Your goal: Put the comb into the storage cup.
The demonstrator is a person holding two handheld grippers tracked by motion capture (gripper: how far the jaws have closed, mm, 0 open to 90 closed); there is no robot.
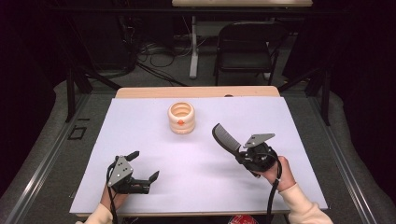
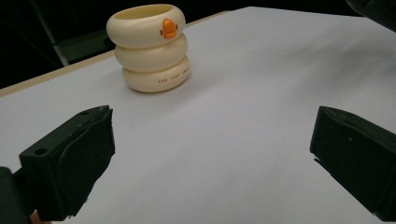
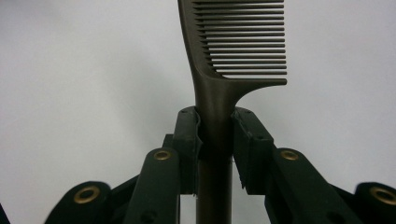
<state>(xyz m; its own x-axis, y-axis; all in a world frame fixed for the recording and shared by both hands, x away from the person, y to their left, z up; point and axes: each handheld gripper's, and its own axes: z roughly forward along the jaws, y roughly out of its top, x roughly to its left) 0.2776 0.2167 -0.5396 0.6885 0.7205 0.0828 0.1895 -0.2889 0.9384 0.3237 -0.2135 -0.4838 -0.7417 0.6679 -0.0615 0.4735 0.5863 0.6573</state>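
Comb (image 1: 225, 137) handling is the step in hand: the right gripper (image 1: 241, 152) pinches the comb by its handle, jaws pressed against both sides of the stem just below where the teeth begin. The comb is held above the white surface (image 1: 140, 140), its toothed end pointing up and away toward the cream holder (image 1: 181, 117) that stands near the far middle of the surface, well apart from it. The likely next move is to carry the comb over the holder's open mouth and lower it in. To do that well, the comb should be turned so one end points down, brought squarely over the opening, and let go only once it is inside, so the light holder is not knocked over.

The comb is dark brown, slim, with a straight handle, a curved spine and a row of fine, even teeth along one side. The holder looks like three stacked cream rings with an orange duck bill on the top one.

The left gripper (image 1: 143, 166) rests low at the near left of the surface, jaws spread wide with nothing between them.
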